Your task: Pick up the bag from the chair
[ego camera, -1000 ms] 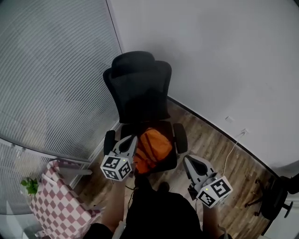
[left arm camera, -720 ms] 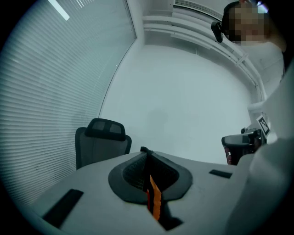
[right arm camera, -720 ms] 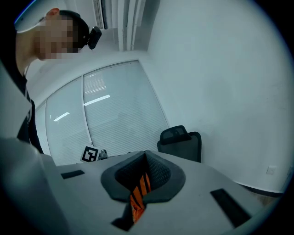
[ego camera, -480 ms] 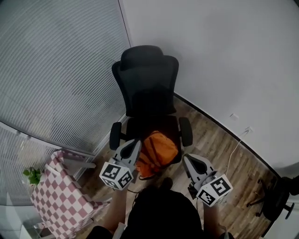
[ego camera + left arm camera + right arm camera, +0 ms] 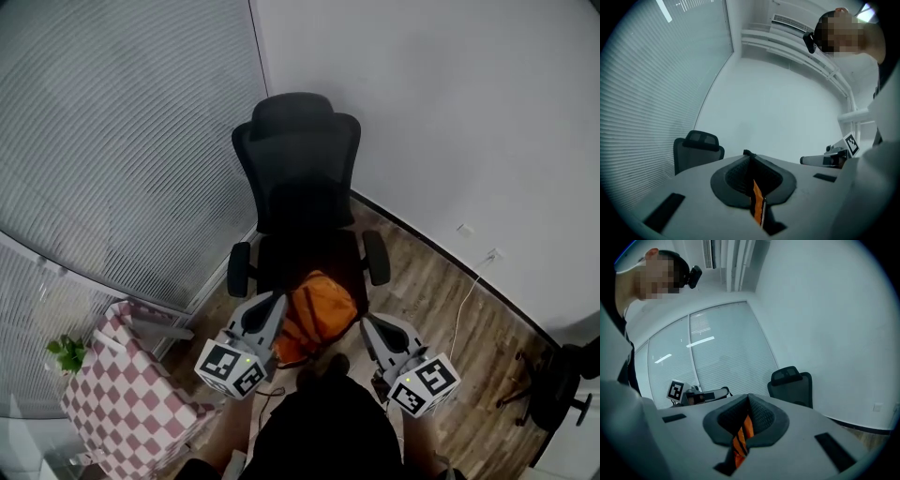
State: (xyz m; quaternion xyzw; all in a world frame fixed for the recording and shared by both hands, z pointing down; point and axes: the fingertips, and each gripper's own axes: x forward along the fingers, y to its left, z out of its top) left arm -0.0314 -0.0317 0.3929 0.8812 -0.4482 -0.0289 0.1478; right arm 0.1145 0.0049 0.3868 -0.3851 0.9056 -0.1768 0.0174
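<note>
The orange bag [image 5: 321, 302] hangs between my two grippers, in front of the black office chair [image 5: 302, 173] and off its seat [image 5: 309, 251]. My left gripper [image 5: 277, 302] is at the bag's left side, shut on an orange strap [image 5: 758, 206] that shows between its jaws. My right gripper [image 5: 367, 327] is at the bag's right side, shut on another orange strap [image 5: 743, 434]. In the left gripper view the left gripper [image 5: 751, 159] looks toward the chair [image 5: 696, 147]. In the right gripper view the right gripper [image 5: 749, 401] has the chair [image 5: 792, 383] beyond it.
A pink-and-white checked seat [image 5: 112, 403] and a small green plant [image 5: 64, 352] stand at the lower left by the blinds [image 5: 112, 141]. A white cable [image 5: 466, 298] runs from a wall socket over the wood floor. Another black chair base [image 5: 555, 394] is at the right edge.
Both grippers have drawn back toward me and risen a little, bringing the orange bag from the chair's seat to beyond its front edge.
</note>
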